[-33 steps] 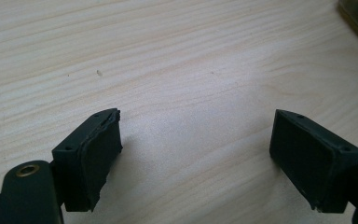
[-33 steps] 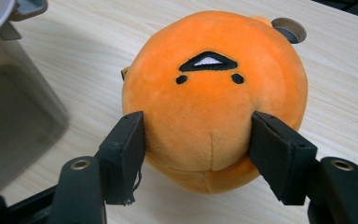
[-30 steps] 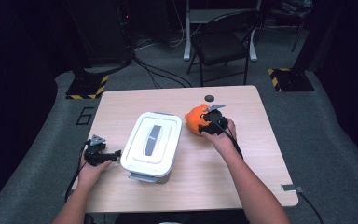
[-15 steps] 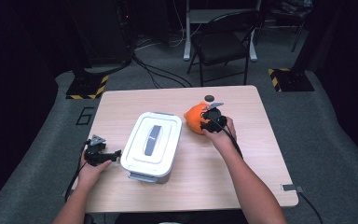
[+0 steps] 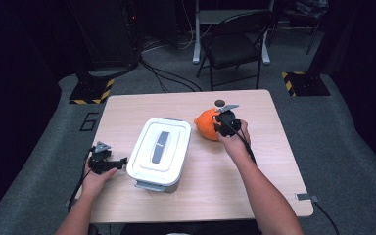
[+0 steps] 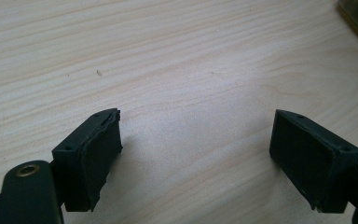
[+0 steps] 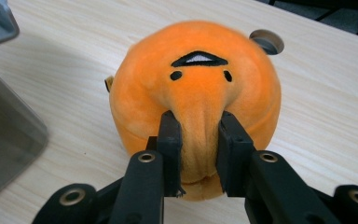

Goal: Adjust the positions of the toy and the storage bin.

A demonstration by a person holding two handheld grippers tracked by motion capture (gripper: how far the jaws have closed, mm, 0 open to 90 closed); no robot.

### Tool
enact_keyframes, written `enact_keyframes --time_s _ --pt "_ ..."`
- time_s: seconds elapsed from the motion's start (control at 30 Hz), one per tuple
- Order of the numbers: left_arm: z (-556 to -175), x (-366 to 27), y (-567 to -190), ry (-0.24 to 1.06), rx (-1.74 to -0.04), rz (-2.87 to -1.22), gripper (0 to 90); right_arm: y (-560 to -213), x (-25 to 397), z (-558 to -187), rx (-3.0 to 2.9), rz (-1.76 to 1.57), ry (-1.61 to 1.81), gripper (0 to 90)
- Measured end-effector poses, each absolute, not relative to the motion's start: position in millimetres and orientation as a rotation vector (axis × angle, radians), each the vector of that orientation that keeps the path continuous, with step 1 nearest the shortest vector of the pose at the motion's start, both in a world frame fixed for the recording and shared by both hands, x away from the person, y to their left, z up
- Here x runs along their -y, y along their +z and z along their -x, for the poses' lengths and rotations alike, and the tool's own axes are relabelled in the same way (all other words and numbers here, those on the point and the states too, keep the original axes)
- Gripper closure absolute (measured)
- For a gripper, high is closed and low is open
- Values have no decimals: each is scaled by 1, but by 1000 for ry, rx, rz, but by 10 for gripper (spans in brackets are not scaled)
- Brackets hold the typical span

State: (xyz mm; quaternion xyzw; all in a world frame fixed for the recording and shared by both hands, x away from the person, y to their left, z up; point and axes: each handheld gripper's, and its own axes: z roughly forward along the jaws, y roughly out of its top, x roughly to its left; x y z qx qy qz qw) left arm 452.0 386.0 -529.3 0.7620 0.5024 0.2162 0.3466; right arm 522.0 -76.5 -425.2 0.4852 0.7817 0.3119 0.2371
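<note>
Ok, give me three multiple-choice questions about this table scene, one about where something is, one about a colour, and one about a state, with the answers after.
1. Where does the white lidded box lie?
A. between the two grippers
B. on the chair
C. on the floor

2. What colour is the plush toy?
A. green
B. orange
C. white

3. How is the left gripper?
A. shut on the toy
C. gripping the box handle
B. open over bare table

Answers:
1 A, the high view shows the box between the left gripper and the right gripper.
2 B, its fur is orange.
3 B, its jaws stand wide apart over the wooden table.
</note>
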Motion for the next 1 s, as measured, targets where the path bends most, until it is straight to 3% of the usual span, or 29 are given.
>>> enact_keyframes --time_s 1.0 --pt "-452 -386 -529 560 -1305 -1976 165 -387 144 -473 -2101 -1424 839 754"
